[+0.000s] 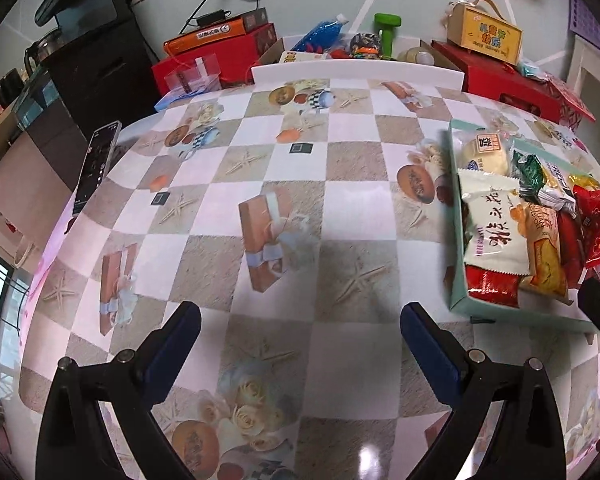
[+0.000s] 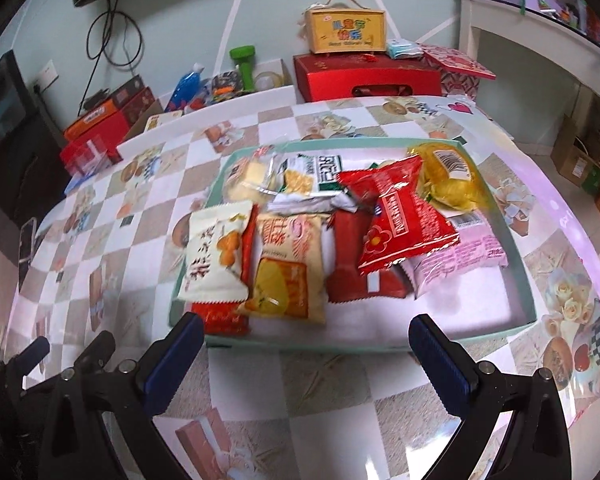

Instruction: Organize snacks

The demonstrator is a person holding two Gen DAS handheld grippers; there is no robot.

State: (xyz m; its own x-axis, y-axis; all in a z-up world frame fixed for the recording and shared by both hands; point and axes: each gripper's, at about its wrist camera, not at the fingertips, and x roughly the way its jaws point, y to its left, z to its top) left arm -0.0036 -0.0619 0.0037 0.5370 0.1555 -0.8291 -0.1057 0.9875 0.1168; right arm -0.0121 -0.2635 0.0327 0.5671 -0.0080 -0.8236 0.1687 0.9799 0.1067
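Both the left gripper and right gripper are hovering spread and empty near the snack-filled tray.

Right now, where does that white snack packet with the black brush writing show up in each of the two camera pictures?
Left wrist view: the white snack packet lies at the right edge, in the teal tray, near its close end.
Right wrist view: the same packet sits left of centre, at the tray's near-left corner.
Shared landmark: the yellow handled box on the red box behind the table.
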